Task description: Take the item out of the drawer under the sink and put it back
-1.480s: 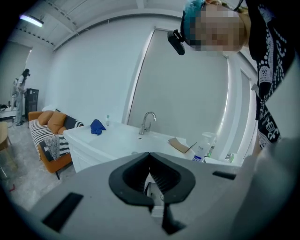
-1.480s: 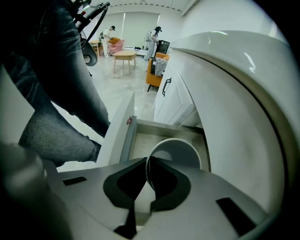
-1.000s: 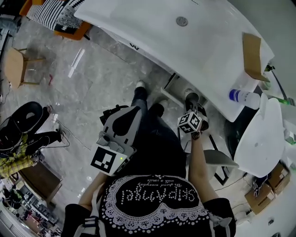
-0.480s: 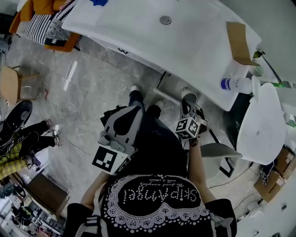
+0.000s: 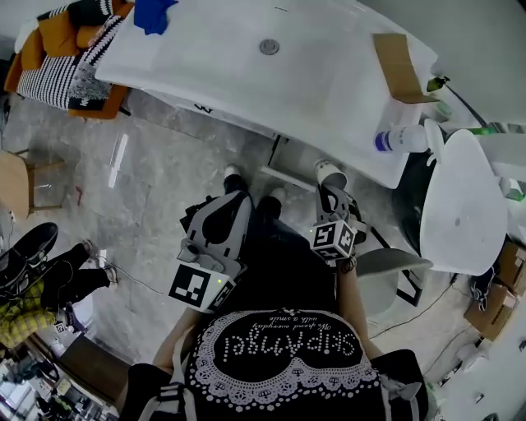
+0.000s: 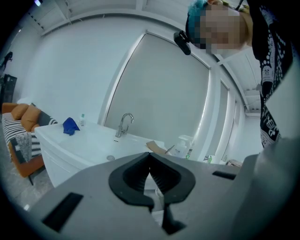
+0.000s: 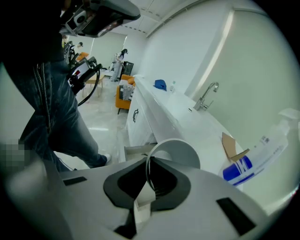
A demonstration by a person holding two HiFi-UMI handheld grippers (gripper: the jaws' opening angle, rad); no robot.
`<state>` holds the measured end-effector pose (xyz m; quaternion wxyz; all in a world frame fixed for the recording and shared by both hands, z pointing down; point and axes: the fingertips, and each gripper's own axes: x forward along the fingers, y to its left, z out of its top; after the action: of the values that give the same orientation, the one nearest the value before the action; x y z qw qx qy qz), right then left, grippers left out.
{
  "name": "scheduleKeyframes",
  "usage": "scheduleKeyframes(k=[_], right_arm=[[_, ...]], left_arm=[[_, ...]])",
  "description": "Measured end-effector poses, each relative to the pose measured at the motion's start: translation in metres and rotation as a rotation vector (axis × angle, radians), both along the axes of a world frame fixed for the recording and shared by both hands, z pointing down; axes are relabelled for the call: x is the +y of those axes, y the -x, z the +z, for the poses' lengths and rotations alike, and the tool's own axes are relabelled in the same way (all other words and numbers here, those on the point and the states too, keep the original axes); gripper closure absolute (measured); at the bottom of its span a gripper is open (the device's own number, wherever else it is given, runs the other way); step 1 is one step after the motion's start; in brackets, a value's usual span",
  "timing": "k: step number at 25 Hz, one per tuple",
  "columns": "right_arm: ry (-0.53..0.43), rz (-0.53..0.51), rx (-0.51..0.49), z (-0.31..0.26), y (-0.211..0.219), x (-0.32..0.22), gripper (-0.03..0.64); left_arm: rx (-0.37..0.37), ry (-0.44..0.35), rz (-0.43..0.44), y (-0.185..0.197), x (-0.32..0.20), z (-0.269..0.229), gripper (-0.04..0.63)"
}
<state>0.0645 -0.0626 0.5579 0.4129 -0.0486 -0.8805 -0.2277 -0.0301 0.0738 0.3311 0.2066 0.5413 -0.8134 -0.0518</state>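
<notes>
While the left claw [image 6: 150, 161] has its two pads pressed together with nothing between them, the right claw [image 7: 147, 165] is clamped on the rim of a white cup [image 7: 176, 151], the thin wall caught between its pads. In the head view this cup [image 5: 330, 173] sits right of centre, just above the right claw's marker cube, lifted out of the drawer. Its mouth is turned up toward the camera, and only its white inner wall shows.

Just left of the cup in that frame, the drawer [image 5: 282, 174] stands pulled out from under the desk [image 5: 214, 74]. What lies inside it cannot be made out.

Beyond, the white desk fills the upper middle of the head view, its sink basin marked by a round drain [image 5: 269, 47]. Toward the desk's right end stands a white spray bottle [image 5: 403, 138] with a blue band, its contents not visible. Above it in the frame lies a flat piece of brown cardboard [image 5: 397, 56]. At the upper left, a blue cloth [image 5: 152, 12] lies on the desk's far end.
</notes>
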Motion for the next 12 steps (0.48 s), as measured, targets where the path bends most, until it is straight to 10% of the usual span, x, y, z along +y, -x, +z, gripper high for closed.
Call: scheduleKeyframes(k=[12], right_arm=[[0.091,0.127,-0.129,-0.057,-0.004,-0.010,0.592]], left_arm=[[-0.022,-0.027,0.056,-0.008,-0.019,-0.008,0.591]])
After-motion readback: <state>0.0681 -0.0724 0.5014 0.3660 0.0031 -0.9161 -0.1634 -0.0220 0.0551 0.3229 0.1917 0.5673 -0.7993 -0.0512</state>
